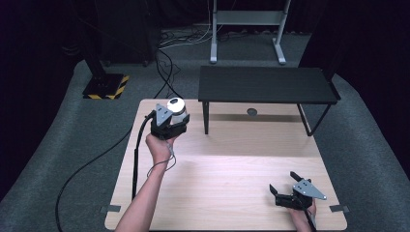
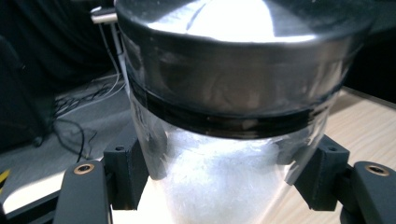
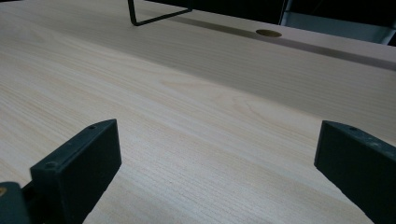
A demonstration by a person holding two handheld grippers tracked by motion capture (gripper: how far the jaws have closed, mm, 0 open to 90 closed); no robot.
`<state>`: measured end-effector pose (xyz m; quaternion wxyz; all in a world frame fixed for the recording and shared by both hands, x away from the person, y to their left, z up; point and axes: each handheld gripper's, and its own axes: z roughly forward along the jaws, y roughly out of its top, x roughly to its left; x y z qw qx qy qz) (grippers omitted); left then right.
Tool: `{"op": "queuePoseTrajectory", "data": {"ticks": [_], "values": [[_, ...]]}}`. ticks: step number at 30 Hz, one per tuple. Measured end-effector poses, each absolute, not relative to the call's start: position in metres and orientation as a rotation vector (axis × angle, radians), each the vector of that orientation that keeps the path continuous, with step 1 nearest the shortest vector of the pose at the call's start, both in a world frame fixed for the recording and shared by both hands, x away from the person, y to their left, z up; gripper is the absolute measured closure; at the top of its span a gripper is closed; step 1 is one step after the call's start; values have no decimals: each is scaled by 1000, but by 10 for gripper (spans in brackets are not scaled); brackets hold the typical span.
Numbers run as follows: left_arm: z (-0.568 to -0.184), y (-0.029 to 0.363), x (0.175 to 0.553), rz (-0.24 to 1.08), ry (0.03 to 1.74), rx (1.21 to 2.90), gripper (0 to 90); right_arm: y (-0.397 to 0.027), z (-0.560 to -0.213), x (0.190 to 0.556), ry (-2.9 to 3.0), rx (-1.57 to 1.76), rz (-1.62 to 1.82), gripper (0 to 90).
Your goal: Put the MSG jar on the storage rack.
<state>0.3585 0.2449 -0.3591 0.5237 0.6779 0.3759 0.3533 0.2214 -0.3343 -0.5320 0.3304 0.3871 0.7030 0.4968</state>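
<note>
the jar [image 1: 176, 110] looks like clear, hard plastic or glass with a shiny metal lid [image 2: 233, 18] and something white and fluffy inside, so i'd guess it is light but slick and could crack if dropped. the straight wall below the lid is the place to grip, and there the left gripper [image 1: 170, 124] is clamped on it, one jaw each side, just left of the black shelf [image 1: 266, 84]. the right gripper [image 1: 286, 191] rests well in front of the shelf, jaws wide apart, empty.
</note>
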Motion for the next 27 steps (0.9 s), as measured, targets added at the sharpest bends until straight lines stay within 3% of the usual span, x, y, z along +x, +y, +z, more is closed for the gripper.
{"op": "queuePoseTrajectory", "data": {"ticks": [13, 27], "values": [[-296, 193, 401, 794, 808, 1642, 306, -335, -532, 222, 1845, 1006, 1296, 0], [-276, 136, 453, 742, 812, 1727, 306, -335, -532, 222, 1850, 994, 1298, 1]]}}
